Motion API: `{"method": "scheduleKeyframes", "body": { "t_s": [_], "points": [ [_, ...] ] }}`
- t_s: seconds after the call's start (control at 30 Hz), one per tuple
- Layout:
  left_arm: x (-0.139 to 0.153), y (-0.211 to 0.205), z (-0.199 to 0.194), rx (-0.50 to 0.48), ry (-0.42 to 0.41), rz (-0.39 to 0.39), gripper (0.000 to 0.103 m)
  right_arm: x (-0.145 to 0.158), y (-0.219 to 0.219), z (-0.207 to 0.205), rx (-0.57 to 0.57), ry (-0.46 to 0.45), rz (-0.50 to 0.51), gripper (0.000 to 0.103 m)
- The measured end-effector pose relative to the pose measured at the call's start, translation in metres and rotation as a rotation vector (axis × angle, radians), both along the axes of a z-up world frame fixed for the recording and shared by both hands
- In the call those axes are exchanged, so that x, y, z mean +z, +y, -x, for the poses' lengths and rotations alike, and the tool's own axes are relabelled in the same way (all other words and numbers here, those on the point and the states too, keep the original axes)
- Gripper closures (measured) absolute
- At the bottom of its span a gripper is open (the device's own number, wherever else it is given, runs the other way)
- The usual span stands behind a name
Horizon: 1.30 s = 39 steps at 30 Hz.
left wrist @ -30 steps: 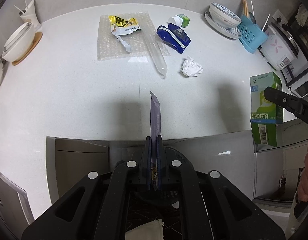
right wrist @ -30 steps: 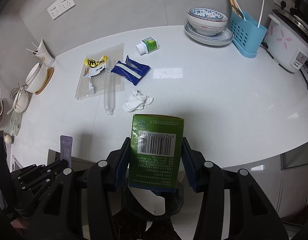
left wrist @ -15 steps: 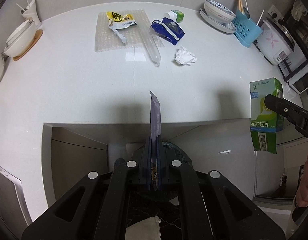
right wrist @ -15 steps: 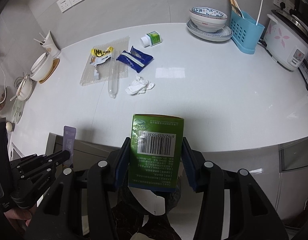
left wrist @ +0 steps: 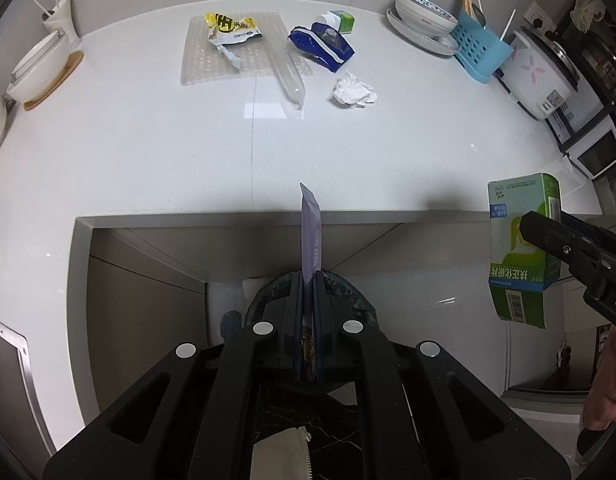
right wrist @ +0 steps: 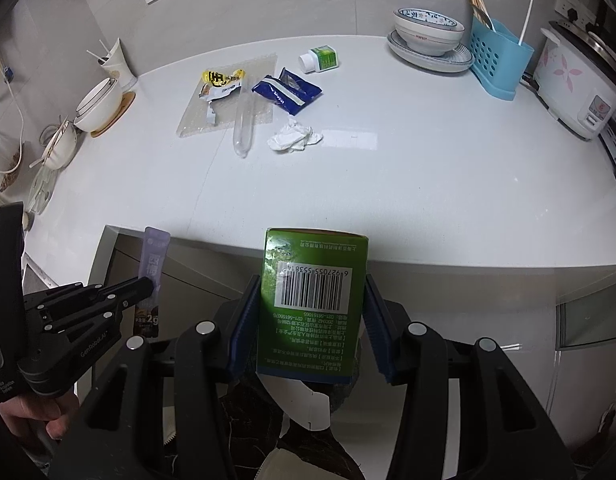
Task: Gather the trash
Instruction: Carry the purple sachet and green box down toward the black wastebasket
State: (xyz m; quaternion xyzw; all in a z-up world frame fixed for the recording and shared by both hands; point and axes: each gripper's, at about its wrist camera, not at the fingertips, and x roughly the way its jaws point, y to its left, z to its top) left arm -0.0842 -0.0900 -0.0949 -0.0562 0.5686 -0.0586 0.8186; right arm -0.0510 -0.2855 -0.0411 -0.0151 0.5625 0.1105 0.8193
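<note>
Off the near edge of the counter point(right wrist: 388, 184), above a dark bin point(left wrist: 348, 292): left gripper point(left wrist: 307, 280) clenched on a thin purple sachet point(left wrist: 310, 232), right gripper point(right wrist: 312, 308) grasping a green carton point(right wrist: 314, 300) by its flat sides. Both likely light; sachet limp and slick, best pinched low; carton stiff but crushable. Far across the counter, more trash: yellow wrapper point(right wrist: 222, 82), blue pack point(right wrist: 286, 90), clear tube point(right wrist: 244, 124), crumpled tissue point(right wrist: 294, 138), all soft or light.

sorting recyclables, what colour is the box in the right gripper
Green box with a white barcode panel; clearest in the right wrist view.
</note>
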Motion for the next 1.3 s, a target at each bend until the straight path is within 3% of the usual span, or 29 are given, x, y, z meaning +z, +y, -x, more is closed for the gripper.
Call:
{"method": "scheduleKeyframes", "body": {
  "t_s": [0.4,1.3],
  "points": [
    [-0.012,-0.012,0.014,-0.016,0.007,-0.002,0.099,-0.021,-0.009,0.02,0.013,0.026,0.011,0.056],
    [-0.073,-0.025,0.029,-0.001,0.059,-0.064,0.099,-0.104,-0.019,0.039,0.005,0.108,0.032,0.056]
  ]
}}
